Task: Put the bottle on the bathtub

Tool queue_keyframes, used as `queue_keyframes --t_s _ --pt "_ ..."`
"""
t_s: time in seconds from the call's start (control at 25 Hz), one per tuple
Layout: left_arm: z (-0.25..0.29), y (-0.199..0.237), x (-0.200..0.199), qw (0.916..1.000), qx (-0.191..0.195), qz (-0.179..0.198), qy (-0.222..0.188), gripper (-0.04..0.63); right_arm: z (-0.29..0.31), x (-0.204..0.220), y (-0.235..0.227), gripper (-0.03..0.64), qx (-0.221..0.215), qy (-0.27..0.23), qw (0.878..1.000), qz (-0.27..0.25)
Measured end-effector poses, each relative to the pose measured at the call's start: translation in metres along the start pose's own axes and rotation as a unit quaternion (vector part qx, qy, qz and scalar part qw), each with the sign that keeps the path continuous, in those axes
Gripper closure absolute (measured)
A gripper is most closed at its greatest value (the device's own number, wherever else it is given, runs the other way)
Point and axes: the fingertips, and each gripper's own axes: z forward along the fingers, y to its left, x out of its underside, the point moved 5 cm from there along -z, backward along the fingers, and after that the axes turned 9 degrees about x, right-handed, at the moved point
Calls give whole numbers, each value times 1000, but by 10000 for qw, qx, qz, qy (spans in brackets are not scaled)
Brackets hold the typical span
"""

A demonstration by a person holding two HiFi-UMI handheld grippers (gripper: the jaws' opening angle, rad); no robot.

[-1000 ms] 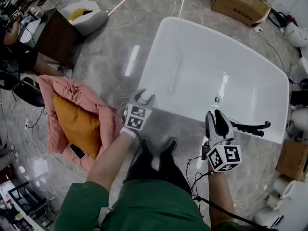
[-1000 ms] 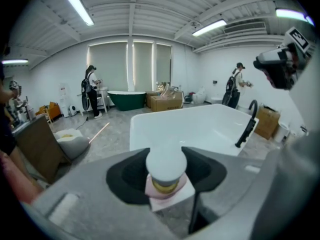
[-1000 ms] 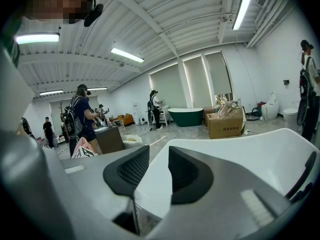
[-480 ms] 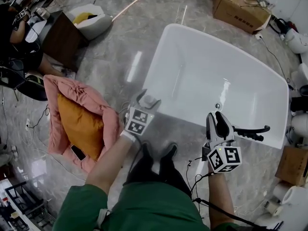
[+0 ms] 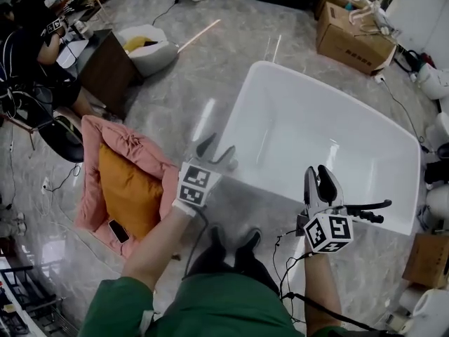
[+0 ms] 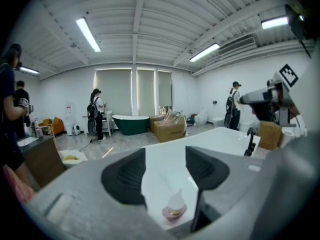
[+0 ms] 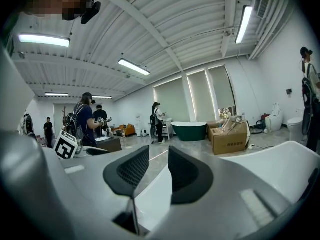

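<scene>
1. The left gripper (image 5: pixel 217 149) hangs over the near left corner of the white bathtub (image 5: pixel 236 121), and its jaws are spread wide with nothing gripped between them
2. The bottle (image 6: pixel 174 208), small, with a pink base and a pale pointed top, stands upright on the bathtub's rim. In the left gripper view it sits low in the gap between the jaws and touches neither pad
3. The right gripper (image 5: pixel 319 176) is held over the near rim further to the right, just beside the black faucet (image 5: pixel 368 210). Its jaws stand close together with a narrow gap, and nothing is between them
4. On the marble floor to the left of the tub lies a pink cushion bed (image 5: pixel 105 146) with an orange pillow (image 5: pixel 126 188) in it
5. A cardboard box (image 5: pixel 354 30) sits beyond the tub's far end
</scene>
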Motion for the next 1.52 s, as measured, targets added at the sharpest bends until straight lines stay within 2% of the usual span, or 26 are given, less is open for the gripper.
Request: queue_keyframes --t_s 0.24,0.48,0.72,1.12,1.52 --pt "-40 2 -64 9987 -129 105 -481 406 -6 -48 15 509 76 -522 9983 -236" --pt "-80 -7 -126 9951 -317 157 -920 417 -20 -94 22 509 116 -990 9944 -337" --pt "-106 -13 -164 9912 -419 159 -1242 419 -29 -130 33 508 74 -1292 9904 -484" --pt "-146 -26 -217 9819 -578 430 -1753 419 -48 -177 51 508 -53 -1739 9826 -658" --pt "-158 -36 -229 9788 -570 548 -1891 419 -57 -189 60 508 -198 -1898 9788 -744"
